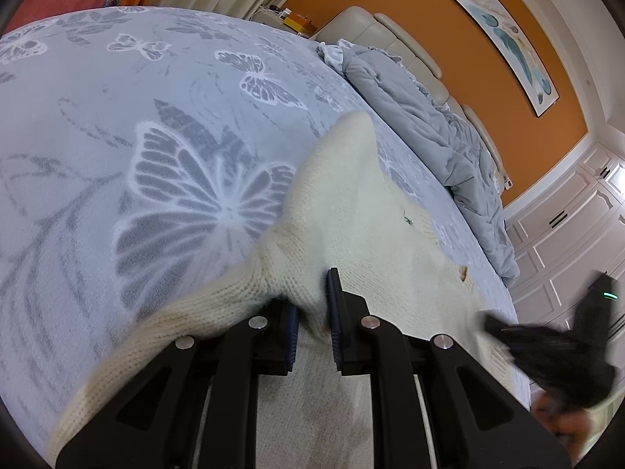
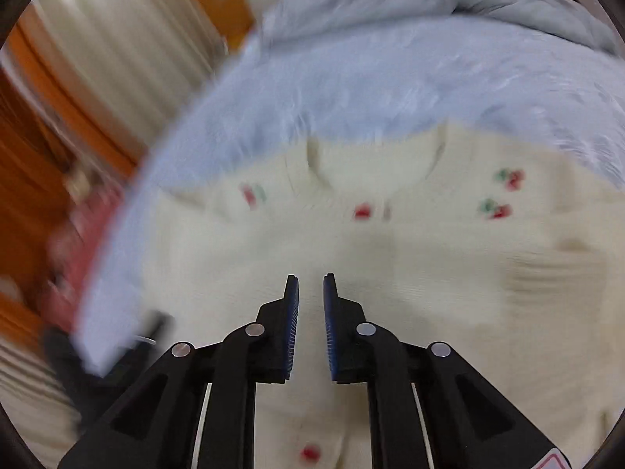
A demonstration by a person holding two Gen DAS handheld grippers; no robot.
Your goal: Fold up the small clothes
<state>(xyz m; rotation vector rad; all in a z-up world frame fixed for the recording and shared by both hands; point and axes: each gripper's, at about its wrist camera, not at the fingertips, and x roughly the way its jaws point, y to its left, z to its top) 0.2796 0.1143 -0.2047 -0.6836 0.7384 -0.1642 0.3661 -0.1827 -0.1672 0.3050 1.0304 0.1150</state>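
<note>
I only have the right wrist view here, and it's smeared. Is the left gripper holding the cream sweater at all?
Observer: Yes. The left gripper is shut on a bunched fold of the cream sweater.
Operator: Which part?
Observer: A raised stretch beside the sleeve that trails off left.
Operator: What's beyond the sweater?
Observer: A butterfly-print bedspread, a rumpled grey duvet against the headboard.
Operator: Is the right gripper visible there?
Observer: Yes, the right gripper shows blurred at the sweater's right edge.

Cream sweater (image 2: 390, 258) with red-green motifs; blue butterfly-print bedspread (image 1: 156, 156).
</note>
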